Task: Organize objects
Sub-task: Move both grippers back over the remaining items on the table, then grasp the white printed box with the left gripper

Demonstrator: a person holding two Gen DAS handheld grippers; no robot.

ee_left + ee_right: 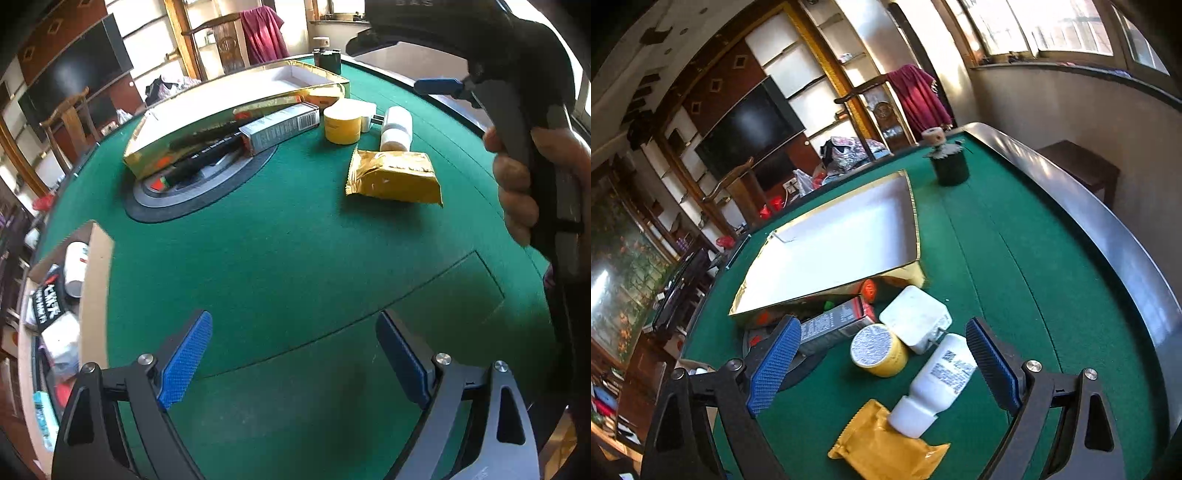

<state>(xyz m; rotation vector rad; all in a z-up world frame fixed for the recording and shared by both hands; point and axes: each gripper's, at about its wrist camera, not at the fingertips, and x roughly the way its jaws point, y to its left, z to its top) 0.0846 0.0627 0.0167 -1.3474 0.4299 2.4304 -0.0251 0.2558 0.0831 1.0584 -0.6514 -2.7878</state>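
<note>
Left gripper [291, 360]: wide open, empty, over bare green table [295, 240].
Right gripper [882, 363]: wide open, empty, above white bottle [940, 384].
Gold box [846, 236]: empty, mid-table.
Left to do: bottle, yellow packet [886, 443], yellow jar [879, 349], white adapter [916, 319] lie loose beside it.

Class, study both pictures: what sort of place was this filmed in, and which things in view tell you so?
Probably a living room in a home. A large dark television is mounted amid wall shelves, wooden chairs stand around, and the work surface is a green felt table, likely a games table.
</note>
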